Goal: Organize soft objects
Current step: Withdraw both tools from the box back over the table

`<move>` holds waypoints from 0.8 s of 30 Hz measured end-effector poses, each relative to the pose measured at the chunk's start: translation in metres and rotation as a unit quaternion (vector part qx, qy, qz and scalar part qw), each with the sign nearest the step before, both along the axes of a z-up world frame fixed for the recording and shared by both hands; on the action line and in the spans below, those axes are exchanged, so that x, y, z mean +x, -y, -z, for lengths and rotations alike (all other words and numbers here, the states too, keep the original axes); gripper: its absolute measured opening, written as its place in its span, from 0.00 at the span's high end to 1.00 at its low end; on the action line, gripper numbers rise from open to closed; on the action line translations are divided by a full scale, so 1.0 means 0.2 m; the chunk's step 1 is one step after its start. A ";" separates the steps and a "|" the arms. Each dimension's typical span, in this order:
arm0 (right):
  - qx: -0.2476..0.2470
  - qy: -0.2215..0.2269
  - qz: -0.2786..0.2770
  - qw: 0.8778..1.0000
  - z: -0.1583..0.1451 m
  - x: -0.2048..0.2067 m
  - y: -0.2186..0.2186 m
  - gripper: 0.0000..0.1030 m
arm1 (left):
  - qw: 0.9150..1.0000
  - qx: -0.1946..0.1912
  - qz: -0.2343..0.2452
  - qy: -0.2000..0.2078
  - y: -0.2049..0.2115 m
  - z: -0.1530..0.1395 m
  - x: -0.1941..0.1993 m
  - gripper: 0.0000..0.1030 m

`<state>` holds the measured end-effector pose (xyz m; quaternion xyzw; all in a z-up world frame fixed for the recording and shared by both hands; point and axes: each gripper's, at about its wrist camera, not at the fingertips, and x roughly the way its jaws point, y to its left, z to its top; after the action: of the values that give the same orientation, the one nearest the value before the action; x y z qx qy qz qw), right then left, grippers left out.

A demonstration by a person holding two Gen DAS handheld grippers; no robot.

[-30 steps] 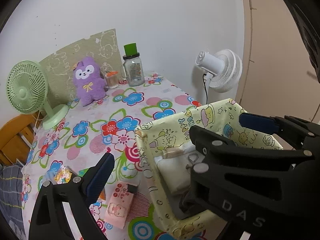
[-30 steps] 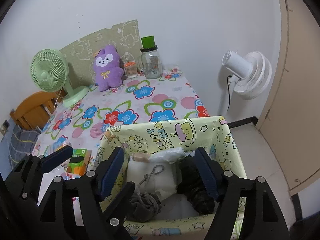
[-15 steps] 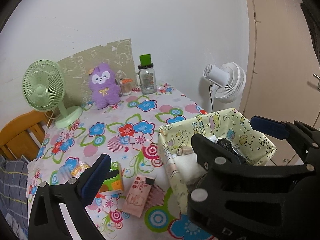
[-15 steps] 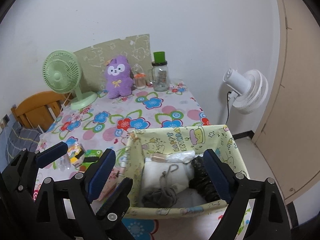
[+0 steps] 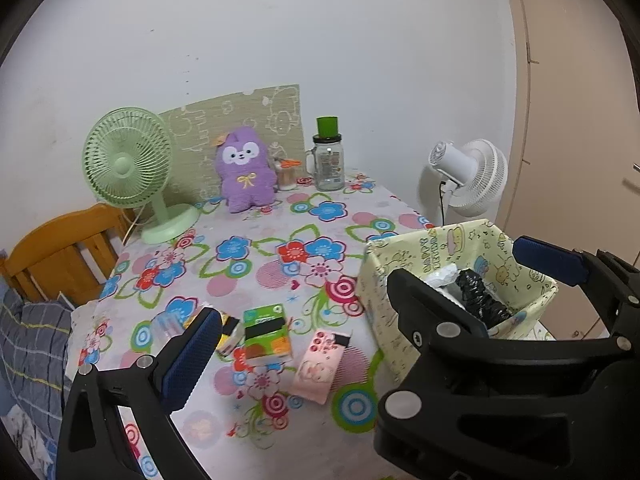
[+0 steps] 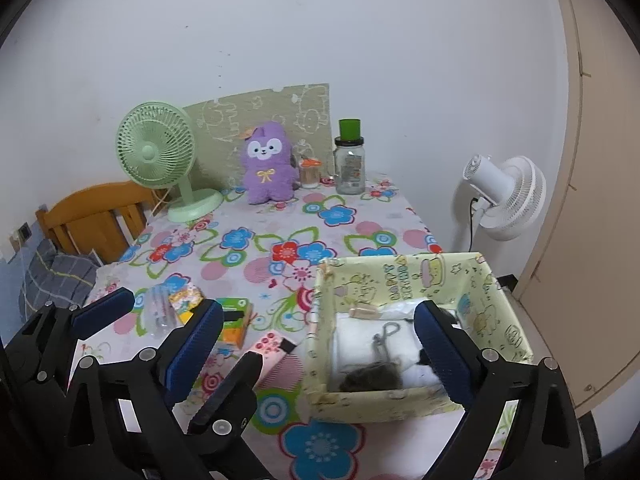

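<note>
A yellow patterned fabric bin (image 6: 404, 276) (image 5: 428, 248) stands at the table's near right corner. It holds white folded cloth (image 6: 352, 340), a grey knitted item (image 6: 372, 376) and a black soft item (image 5: 478, 296). A purple plush toy (image 6: 268, 168) (image 5: 244, 174) sits upright at the far side of the table. My left gripper (image 5: 360, 312) is open and empty, near the table's front. My right gripper (image 6: 320, 344) is open and empty, held above the front of the bin.
On the flowered tablecloth (image 6: 280, 236) lie a green-orange carton (image 5: 266, 334), a pink packet (image 5: 320, 360) and small wrapped items (image 6: 176, 304). A green fan (image 6: 160, 152), a jar with a green lid (image 6: 350, 160), a white fan (image 6: 504, 196) and a wooden chair (image 6: 96, 216) surround it.
Both grippers have pulled back and up from the bin, so more of the table shows. Both stay open and empty.
</note>
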<state>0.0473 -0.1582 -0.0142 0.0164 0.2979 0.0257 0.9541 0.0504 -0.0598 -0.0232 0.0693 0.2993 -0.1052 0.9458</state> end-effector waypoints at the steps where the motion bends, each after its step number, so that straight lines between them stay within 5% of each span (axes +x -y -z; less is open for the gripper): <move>1: 0.000 0.000 -0.001 1.000 0.00 0.00 -0.02 0.05 | 1.000 0.000 -0.002 0.000 -0.02 0.00 -0.01 0.00; 24: -0.007 -0.007 -0.038 0.999 0.16 0.07 -0.31 0.03 | 0.997 -0.005 -0.066 -0.025 -0.33 0.15 0.03 0.00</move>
<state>0.0616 -0.0957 -0.0460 -0.0016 0.3048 0.0601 0.9505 0.0569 0.0071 -0.0539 0.0416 0.3261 -0.0454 0.9433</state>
